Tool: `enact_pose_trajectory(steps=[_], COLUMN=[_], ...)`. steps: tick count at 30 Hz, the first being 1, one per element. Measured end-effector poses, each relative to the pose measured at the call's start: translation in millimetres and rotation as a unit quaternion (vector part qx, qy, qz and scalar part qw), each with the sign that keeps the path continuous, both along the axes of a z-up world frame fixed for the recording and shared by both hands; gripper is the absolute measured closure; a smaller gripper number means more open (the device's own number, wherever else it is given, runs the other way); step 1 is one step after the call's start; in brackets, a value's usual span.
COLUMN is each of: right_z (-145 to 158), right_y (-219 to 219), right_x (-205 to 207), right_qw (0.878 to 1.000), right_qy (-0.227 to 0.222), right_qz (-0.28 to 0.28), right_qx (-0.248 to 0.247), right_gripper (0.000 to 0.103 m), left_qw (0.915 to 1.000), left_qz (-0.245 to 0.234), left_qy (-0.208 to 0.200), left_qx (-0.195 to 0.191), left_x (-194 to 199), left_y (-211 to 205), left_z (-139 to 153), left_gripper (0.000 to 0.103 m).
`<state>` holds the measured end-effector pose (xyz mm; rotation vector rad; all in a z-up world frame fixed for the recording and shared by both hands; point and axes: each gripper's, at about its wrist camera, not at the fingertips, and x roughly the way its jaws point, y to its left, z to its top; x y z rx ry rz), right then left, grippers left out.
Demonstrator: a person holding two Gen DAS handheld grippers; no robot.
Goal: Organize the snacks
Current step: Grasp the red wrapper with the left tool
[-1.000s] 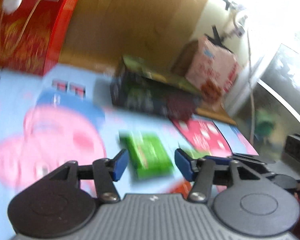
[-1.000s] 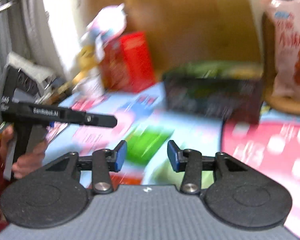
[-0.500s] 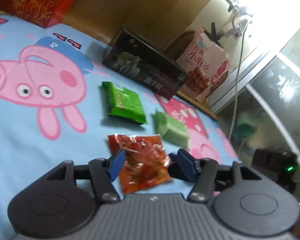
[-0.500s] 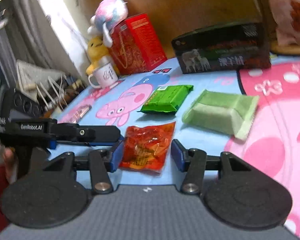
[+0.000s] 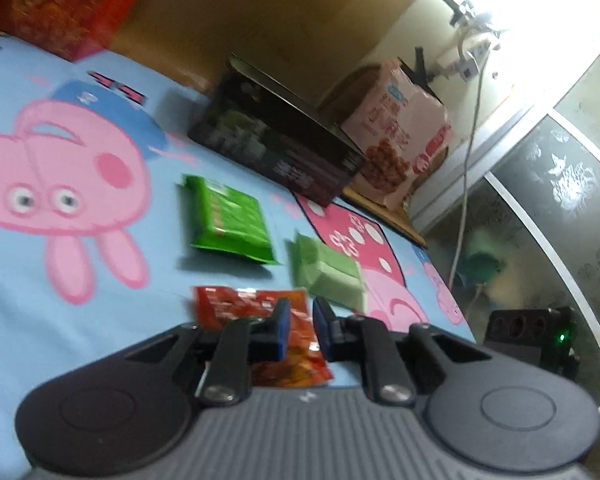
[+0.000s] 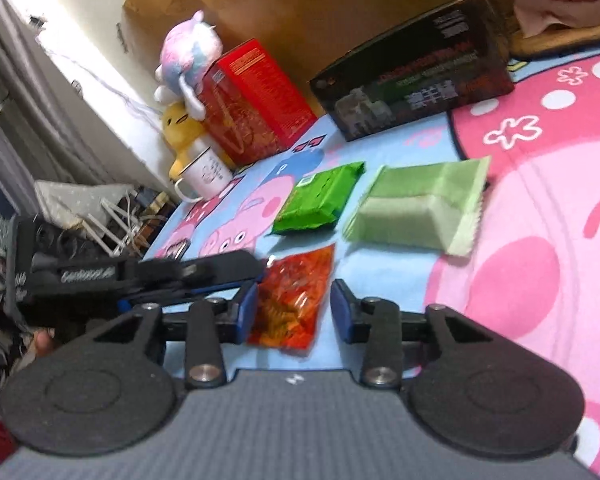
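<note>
A red-orange snack packet (image 5: 260, 320) (image 6: 292, 300) lies flat on the blue cartoon-pig cloth (image 5: 100, 280). My left gripper (image 5: 300, 332) has its jaws narrowed to a small gap over the packet's right part; whether they pinch it is unclear. My right gripper (image 6: 294, 310) is open, its fingers either side of the same packet. A bright green packet (image 5: 228, 220) (image 6: 320, 200) and a pale green packet (image 5: 328, 276) (image 6: 420, 208) lie beyond it. The left gripper's body shows in the right wrist view (image 6: 140, 276).
A black box (image 5: 276, 152) (image 6: 412, 92) stands behind the packets. A red box (image 6: 256, 100), plush toys (image 6: 188, 64) and a white mug (image 6: 206, 172) stand at the far left. A pink snack bag (image 5: 400, 132) leans at the back right. A cable (image 5: 468, 140) hangs there.
My left gripper's jaws have closed from wide open to a narrow gap over the red packet. My right gripper has moved closer to the packet, still open.
</note>
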<state>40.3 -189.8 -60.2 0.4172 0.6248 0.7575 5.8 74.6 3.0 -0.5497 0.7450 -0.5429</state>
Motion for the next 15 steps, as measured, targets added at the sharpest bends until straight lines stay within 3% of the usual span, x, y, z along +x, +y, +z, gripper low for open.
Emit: enact_pose_trajectory(steps=[3, 6, 8, 10, 12, 15], right_z=[10.4, 11.9, 7.9, 7.3, 5.2, -2.3], right_y=[0.7, 8.6, 13.7, 14.4, 11.8, 6.8], right_x=[1.8, 11.6, 15.6, 15.7, 18.0, 28.7], right_qw=[1.0, 0.999, 0.998, 0.998, 0.999, 0.998], right_qy=[-0.026, -0.023, -0.026, -0.028, -0.016, 0.047], right_qz=[-0.006, -0.001, 0.0, 0.002, 0.009, 0.025], right_qx=[-0.016, -0.037, -0.049, -0.051, -0.037, 0.021], right_gripper=[0.059, 0.059, 0.059, 0.059, 0.062, 0.074], left_qw=[0.9996, 0.9986, 0.9986, 0.999, 0.9995, 0.9998], left_qz=[0.024, 0.045, 0.036, 0.012, 0.005, 0.014], left_qy=[0.013, 0.028, 0.036, 0.04, 0.028, -0.005], left_qx=[0.003, -0.006, -0.016, -0.016, -0.015, 0.014], left_x=[-2.4, 1.1, 3.5, 3.1, -1.0, -8.2], left_y=[17.8, 31.1, 33.5, 26.8, 18.6, 8.9], left_z=[-5.0, -8.9, -9.6, -11.1, -14.6, -13.9], left_gripper=[0.087, 0.069, 0.059, 0.055, 0.055, 0.055])
